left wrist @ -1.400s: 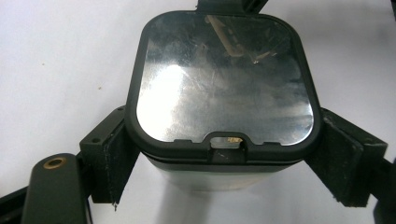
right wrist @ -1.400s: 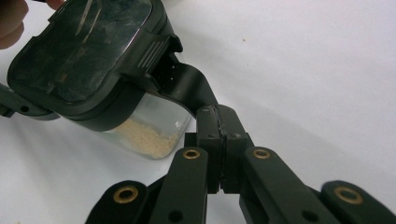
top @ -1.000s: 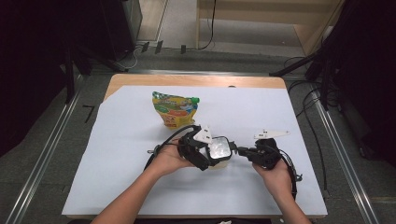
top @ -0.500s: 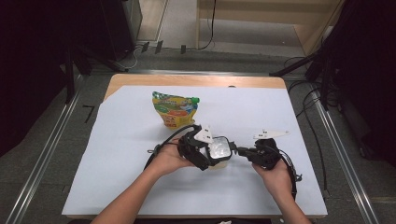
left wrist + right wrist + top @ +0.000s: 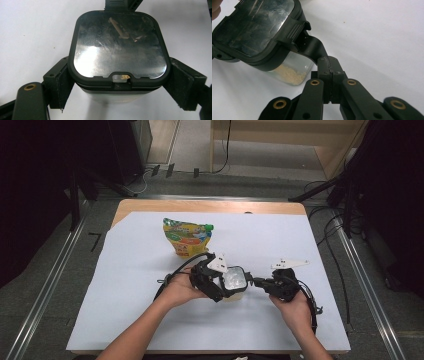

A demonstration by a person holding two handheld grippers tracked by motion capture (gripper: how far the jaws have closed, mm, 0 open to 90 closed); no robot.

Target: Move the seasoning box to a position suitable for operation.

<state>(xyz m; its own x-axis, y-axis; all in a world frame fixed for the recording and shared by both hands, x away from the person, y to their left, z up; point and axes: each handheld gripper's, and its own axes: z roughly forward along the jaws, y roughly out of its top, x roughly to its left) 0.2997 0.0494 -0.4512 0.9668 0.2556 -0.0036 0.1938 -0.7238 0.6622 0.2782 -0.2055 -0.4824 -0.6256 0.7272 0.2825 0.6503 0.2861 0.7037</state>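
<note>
white paper over the table (image 5: 320,240) carries a clear container (image 5: 117,96) clamped across its body by the left gripper (image 5: 220,282), while the right gripper (image 5: 329,75) pinches its lid latch (image 5: 313,48); a hard tug could spill the crumbs.

Two black hand-held grippers are seen, the left gripper (image 5: 227,287) and the right gripper (image 5: 260,283), each topped by a pale grey three-cornered plate. A black cable is looped from the left one at its near left side, and another is trailed along the right forearm. The jaw links are built of flat black bars pinned with brass-coloured rivets, and small screw holes are set in the pads (image 5: 58,87). No sleeves are worn on the forearms.
</note>
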